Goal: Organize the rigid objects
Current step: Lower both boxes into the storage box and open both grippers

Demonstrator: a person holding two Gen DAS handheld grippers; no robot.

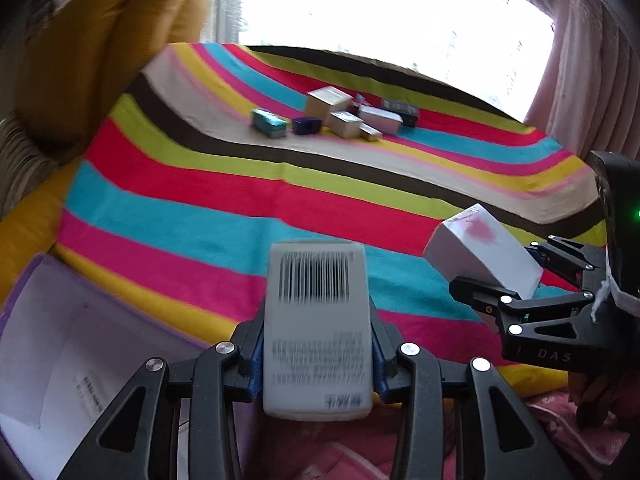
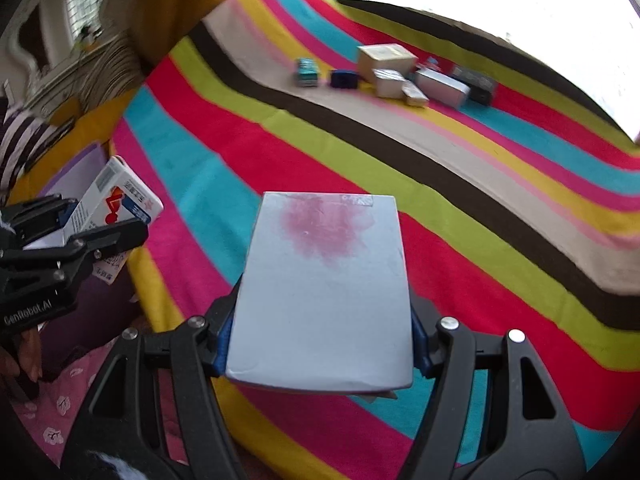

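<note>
Both tongs loaded: left tongs [image 1: 318,354] clamped on a small white barcode carton [image 1: 316,328], right tongs [image 2: 320,344] gripping a pale grey box with a pink stain [image 2: 324,292].

Each carton's long axis runs straight out along my fingers, pinched across its narrow sides. I judge the open purple-rimmed box [image 1: 44,344] is the drop spot; it sits just left of and below my left tongs, so that hand is nearer. Well ahead on the striped blanket [image 1: 200,208], the remaining little boxes [image 1: 336,114] cluster together.
</note>
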